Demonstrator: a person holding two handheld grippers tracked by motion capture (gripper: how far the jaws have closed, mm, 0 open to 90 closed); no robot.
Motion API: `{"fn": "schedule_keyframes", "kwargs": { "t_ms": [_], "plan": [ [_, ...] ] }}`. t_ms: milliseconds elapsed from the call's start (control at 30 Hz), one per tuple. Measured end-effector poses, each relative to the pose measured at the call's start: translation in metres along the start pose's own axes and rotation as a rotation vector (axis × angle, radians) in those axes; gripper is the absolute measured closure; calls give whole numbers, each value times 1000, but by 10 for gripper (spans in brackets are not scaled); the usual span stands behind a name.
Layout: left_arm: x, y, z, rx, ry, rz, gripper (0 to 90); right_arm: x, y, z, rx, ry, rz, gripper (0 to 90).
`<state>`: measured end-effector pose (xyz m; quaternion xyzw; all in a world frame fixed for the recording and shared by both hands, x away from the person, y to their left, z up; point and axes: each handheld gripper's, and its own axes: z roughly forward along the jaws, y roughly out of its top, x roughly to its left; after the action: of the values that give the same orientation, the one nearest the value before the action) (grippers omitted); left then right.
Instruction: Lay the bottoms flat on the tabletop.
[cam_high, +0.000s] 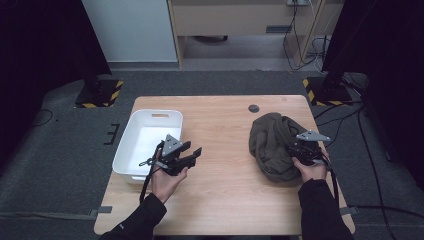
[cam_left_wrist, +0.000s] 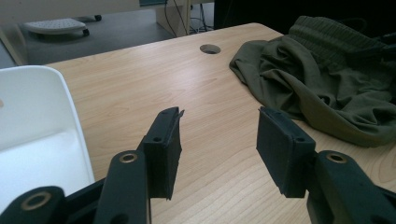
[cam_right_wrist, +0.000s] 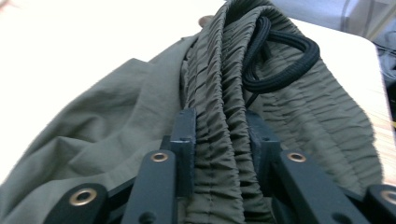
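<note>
The right gripper has its jaws clamped on the gathered, elasticated band of the olive garment, the ribbed fold squeezed upright between the two pads with a loop of black drawcord lying just beyond their tips. The rest of the cloth spills to either side of those jaws in a crumpled heap on the right part of the surface. The left gripper holds nothing — its jaws stand apart over bare wood, the garment's near edge well ahead of them and off to one side, the white bin beside the other jaw. The step in hand looks like securing a first hold on the waistband so the garment can be lifted or spread; whether the pinch takes in both layers of the band is hard to say from this close. Next, the empty jaws likely need to cross to the cloth and take a second point on the band — far enough from the first to pull it taut.
</note>
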<state>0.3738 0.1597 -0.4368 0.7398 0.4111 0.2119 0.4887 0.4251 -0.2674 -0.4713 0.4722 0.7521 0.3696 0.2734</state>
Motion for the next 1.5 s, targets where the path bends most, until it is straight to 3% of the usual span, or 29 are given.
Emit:
{"fn": "schedule_keyframes", "kwargs": {
  "t_ms": [100, 267, 533, 667, 767, 833, 933, 1033, 1100, 1233, 1333, 1500],
  "plan": [
    [-3, -1, 3, 8, -2, 5, 490, 5, 2, -1, -13, 39, -28, 718],
    [-7, -1, 4, 5, -10, 11, 493, 20, 5, -3, -49, 161, -84, 729],
    [-2, 1, 0, -13, 2, -3, 494, 62, 12, -1, -87, 371, -215, 730],
    [-3, 0, 0, -11, 2, 3, 492, 80, 15, 2, -78, 406, -211, 707],
    [-10, -2, 2, -6, -7, 13, 492, 84, 17, 3, -94, 390, -171, 600],
    [-14, -3, 4, 0, -17, 16, 491, 79, 20, -1, -130, 375, -132, 526],
    [-25, -7, 11, 22, -38, 23, 487, 63, 25, -12, -197, 345, -66, 474],
    [-38, -10, 17, 30, -59, 32, 484, 43, 27, -22, -236, 267, -26, 440],
    [-50, -11, 23, 34, -85, 35, 480, 29, 24, -25, -223, 203, -8, 431],
    [-69, -14, 35, 58, -114, 59, 469, 14, 13, -18, -167, 161, 23, 399],
    [-84, -18, 46, 84, -137, 86, 463, 10, 6, -9, -108, 156, 22, 372],
    [-107, -24, 62, 103, -182, 115, 440, 15, 0, 0, -75, 174, 1, 360]
  ]
}}
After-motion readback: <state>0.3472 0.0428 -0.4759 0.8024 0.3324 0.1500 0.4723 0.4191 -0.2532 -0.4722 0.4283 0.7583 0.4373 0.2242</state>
